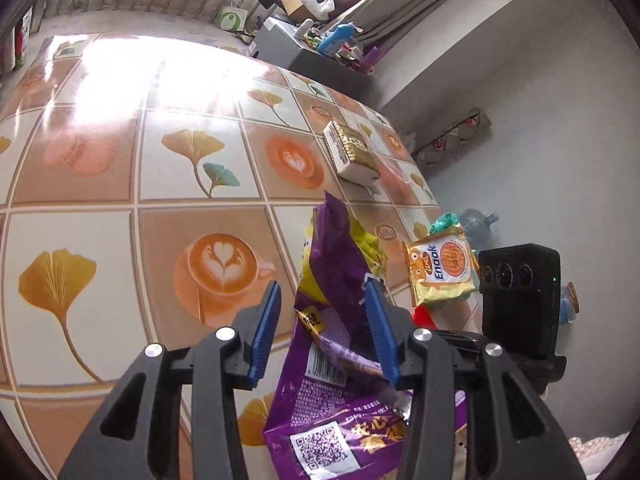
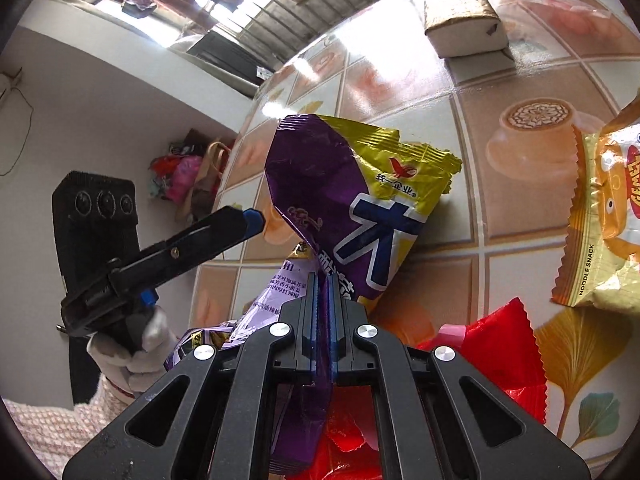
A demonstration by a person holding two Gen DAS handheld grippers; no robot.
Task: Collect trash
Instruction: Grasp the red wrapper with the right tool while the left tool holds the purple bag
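While right gripper (image 2: 322, 280) clamps purple-and-yellow snack wrapper (image 2: 360, 200) upright above tiled tabletop (image 2: 460, 128), left gripper (image 1: 324, 300) stands parted, wrapper's long axis rising between its unpressed pads; Enaak noodle packet (image 1: 442, 270) lies beyond, to right.

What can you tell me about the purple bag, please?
The purple bag is a crinkled, glossy foil snack wrapper, purple with a yellow top, a blue character, printed text, a barcode and a QR code. It looks empty and stands lifted above the table, pinched in the shut right gripper. The left gripper's open jaws flank it.
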